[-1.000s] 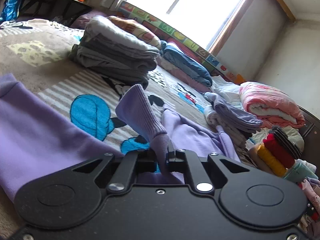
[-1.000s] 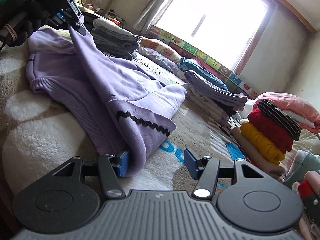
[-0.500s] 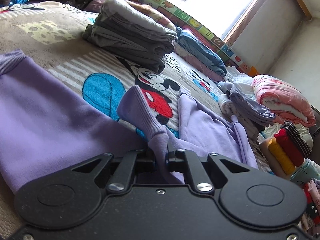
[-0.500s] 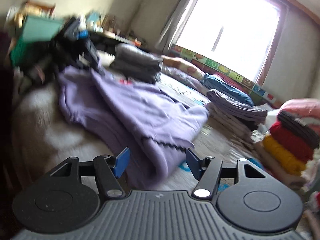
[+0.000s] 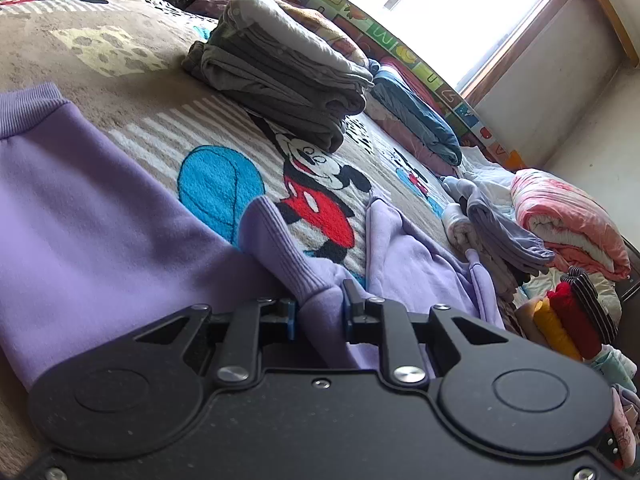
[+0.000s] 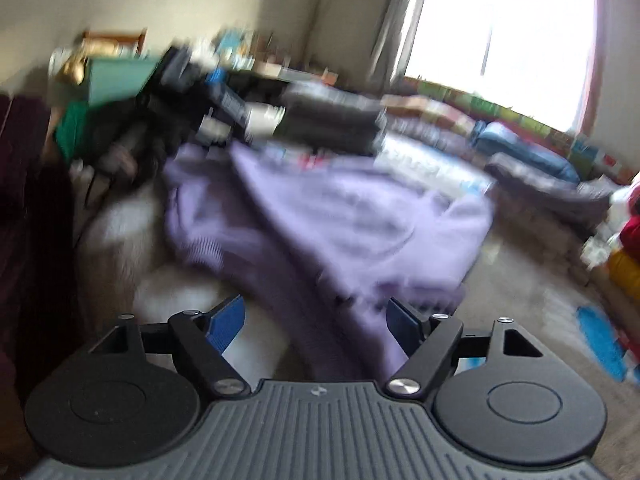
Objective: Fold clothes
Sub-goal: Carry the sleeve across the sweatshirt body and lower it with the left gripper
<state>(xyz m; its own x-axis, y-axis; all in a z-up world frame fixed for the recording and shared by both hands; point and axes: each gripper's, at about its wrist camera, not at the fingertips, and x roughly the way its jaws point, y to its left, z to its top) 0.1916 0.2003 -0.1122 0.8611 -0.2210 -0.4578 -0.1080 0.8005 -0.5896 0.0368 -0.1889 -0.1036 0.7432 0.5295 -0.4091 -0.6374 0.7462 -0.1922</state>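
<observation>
A purple sweatshirt (image 5: 80, 208) lies spread on the bed. Its ribbed sleeve cuff (image 5: 276, 240) sticks up just ahead of my left gripper (image 5: 319, 304). The left jaws are opening, and the sleeve fabric still fills the narrow gap and touches both pads. The right wrist view is motion-blurred. There my right gripper (image 6: 316, 312) hangs above the sweatshirt's (image 6: 340, 220) near edge, its jaws wide and still opening, pinching nothing. The left gripper (image 6: 192, 80) shows there as a dark blur at the garment's far corner.
The bed carries a cartoon-mouse blanket (image 5: 140, 80). On it are a stack of folded grey clothes (image 5: 280, 80), folded blue items (image 5: 420, 120), a lilac pile (image 5: 508, 232), a pink quilt (image 5: 568, 220) and red and yellow rolls (image 5: 560, 320). A bright window (image 5: 460, 0) is behind.
The left jaws have parted a little around the sleeve, which now looks thicker between them. The right jaws have widened, come away from the sweatshirt's hem and risen, and the view has swung.
</observation>
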